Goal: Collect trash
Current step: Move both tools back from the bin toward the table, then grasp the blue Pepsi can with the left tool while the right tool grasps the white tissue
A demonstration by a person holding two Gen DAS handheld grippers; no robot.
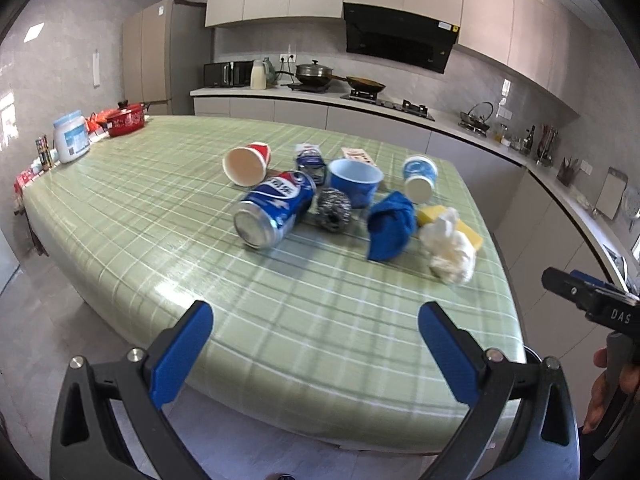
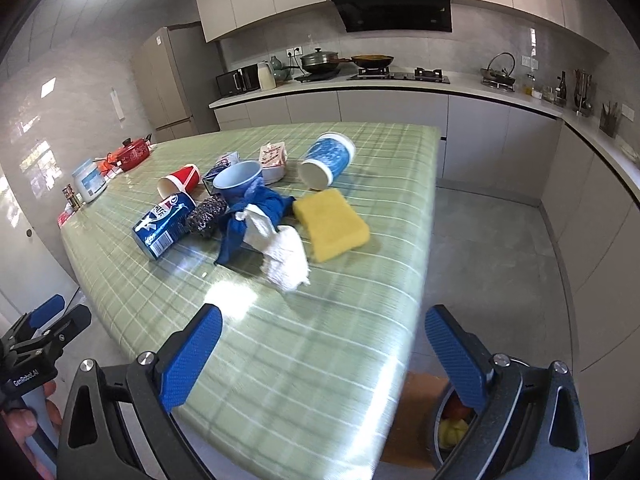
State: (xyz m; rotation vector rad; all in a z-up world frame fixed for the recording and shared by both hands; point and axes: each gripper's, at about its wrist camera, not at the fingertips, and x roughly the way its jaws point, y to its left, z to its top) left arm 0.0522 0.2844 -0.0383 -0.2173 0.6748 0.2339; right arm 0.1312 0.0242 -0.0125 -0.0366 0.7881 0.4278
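On the green checked table point(image 1: 160, 208) point(image 2: 360, 320) lies a cluster: a blue soda can point(image 1: 274, 210) point(image 2: 164, 224) on its side, a tipped red paper cup point(image 1: 248, 164) point(image 2: 179, 183), a tipped blue-white paper cup point(image 1: 419, 178) point(image 2: 328, 160), a crumpled white tissue point(image 1: 450, 248) point(image 2: 286, 256), a snack wrapper point(image 1: 308, 158) point(image 2: 224, 162) and a small carton point(image 1: 358, 156) point(image 2: 274, 158). My left gripper point(image 1: 316, 354) hangs open over the near table edge, well short of the can. My right gripper point(image 2: 324, 360) is open too, near the table's corner, nothing between its fingers.
Among the trash sit a blue bowl point(image 1: 354, 182) point(image 2: 238, 180), steel scourer point(image 1: 332, 210) point(image 2: 206, 216), blue cloth point(image 1: 390, 226) point(image 2: 248, 220) and yellow sponge point(image 2: 330, 224). A bin point(image 2: 452, 428) with scraps stands on the floor below the right gripper. A red pot point(image 1: 126, 120) and white jar point(image 1: 72, 138) stand far left.
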